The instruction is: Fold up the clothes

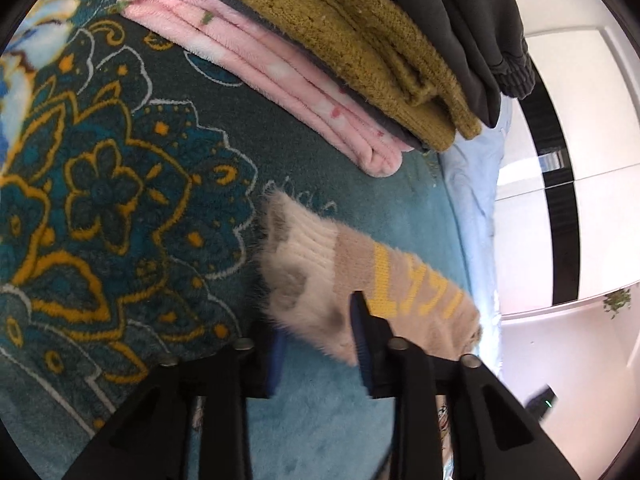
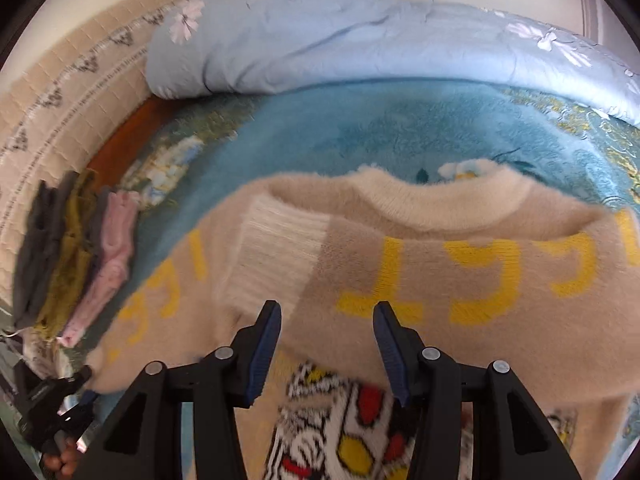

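Left gripper (image 1: 320, 344): pointing downward, jaws narrowed, fabric between the pads. Right gripper (image 2: 326, 354): pointing downward, jaws parted, nothing gripped.

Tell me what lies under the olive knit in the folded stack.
Under the olive knit lies a thin dark grey layer, then the folded pink fleece, which rests on the patterned teal blanket. How far the grey layer extends is covered.

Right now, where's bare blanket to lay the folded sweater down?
Free: the plain blue fleece blanket between the beige fuzzy sweater's collar and the light blue quilt. Also the teal floral patch beside the stack of folded clothes. Crowded: that stack's corner, and the sleeve by the bed edge.
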`<act>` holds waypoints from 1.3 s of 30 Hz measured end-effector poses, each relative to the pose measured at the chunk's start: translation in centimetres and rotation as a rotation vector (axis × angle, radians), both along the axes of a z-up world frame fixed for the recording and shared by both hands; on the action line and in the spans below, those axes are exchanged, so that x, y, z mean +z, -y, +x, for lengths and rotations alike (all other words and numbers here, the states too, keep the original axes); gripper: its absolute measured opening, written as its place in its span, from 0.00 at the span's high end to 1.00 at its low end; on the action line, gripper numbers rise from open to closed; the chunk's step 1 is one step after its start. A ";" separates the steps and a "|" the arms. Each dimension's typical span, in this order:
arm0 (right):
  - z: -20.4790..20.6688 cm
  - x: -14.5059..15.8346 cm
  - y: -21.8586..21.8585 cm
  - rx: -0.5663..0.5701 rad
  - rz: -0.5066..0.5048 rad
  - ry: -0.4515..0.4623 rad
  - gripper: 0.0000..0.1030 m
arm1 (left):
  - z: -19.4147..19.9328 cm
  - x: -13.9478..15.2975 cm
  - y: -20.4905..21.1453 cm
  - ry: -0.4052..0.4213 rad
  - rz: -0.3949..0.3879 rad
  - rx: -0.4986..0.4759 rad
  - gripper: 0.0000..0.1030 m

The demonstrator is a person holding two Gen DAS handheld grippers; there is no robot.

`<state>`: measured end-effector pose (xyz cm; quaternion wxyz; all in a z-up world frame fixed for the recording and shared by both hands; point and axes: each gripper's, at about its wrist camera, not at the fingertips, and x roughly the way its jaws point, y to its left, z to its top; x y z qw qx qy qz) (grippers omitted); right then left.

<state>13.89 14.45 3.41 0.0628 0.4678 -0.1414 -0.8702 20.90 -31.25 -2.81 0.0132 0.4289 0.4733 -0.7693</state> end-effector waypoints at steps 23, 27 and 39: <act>17.5 2.8 -22.8 -0.372 -0.056 -0.246 0.50 | -4.2 28.2 -23.7 -0.495 -0.525 -0.394 0.91; 18.6 3.2 -24.5 -0.418 -0.115 -0.296 0.50 | -3.9 28.2 -29.1 -0.490 -0.537 -0.496 0.91; 19.2 1.9 -25.9 -0.483 -0.246 -0.283 0.50 | -2.6 17.1 -47.1 -0.284 -0.583 -0.799 0.91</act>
